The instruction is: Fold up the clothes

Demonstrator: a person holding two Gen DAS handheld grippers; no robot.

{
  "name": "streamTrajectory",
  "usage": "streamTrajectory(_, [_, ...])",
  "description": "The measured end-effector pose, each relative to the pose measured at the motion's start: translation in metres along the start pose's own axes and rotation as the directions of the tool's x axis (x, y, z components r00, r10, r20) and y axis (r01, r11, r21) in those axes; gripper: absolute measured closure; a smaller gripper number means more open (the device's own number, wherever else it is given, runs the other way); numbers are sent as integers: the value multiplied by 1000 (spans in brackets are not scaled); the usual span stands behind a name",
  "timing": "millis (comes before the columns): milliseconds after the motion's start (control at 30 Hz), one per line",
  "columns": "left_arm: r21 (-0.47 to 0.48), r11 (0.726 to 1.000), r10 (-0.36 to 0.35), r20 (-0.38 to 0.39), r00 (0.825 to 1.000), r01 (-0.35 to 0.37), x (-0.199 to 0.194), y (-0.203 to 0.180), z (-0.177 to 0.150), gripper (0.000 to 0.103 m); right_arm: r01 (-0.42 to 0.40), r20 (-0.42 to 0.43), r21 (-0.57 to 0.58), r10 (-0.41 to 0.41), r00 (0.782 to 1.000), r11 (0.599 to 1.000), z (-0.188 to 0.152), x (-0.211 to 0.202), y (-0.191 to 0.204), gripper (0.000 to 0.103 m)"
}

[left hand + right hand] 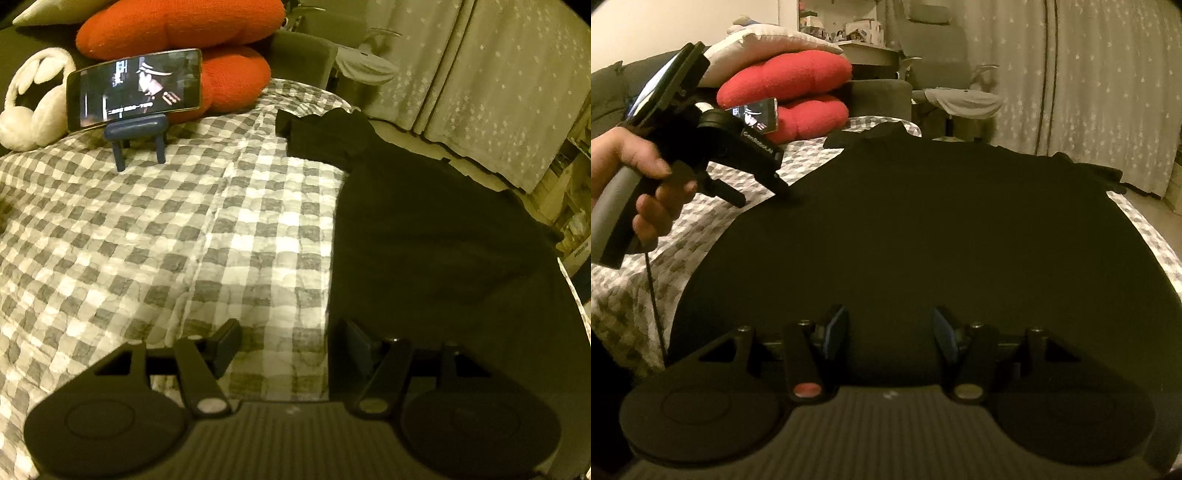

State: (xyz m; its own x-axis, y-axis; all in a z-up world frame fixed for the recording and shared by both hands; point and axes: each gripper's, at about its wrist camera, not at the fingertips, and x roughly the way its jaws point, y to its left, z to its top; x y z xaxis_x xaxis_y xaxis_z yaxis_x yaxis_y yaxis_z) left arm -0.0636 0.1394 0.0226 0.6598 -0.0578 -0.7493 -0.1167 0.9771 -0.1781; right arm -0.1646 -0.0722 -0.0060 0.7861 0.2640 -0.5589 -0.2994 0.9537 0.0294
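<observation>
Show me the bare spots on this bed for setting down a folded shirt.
Free: the checked bedspread between the phone stand and the black shirt. Crowded: the head end, with earmuffs and red cushions, and the shirt's side.

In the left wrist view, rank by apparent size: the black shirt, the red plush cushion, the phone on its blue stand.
1. Black shirt, nearest the camera
2. Red plush cushion
3. Phone on its blue stand

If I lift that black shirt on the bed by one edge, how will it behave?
The black shirt lies flat and limp on the checked quilt, so it will likely droop and fold rather than hold shape. It looks thin, probably light. The puckered quilt may grip it, so pushing would likely bunch it up.
</observation>
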Motion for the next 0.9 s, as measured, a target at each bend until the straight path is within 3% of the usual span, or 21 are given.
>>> streamTrajectory(300, [9, 1000, 0, -4, 1000, 0, 1, -1, 0, 36, 26, 11, -57, -25, 1000, 998, 0, 4, 11, 47])
streamTrajectory(900, [0, 1000, -4, -9, 1000, 4, 0, 2, 2, 35, -93, 18, -139, 96, 995, 986, 11, 16, 60, 47])
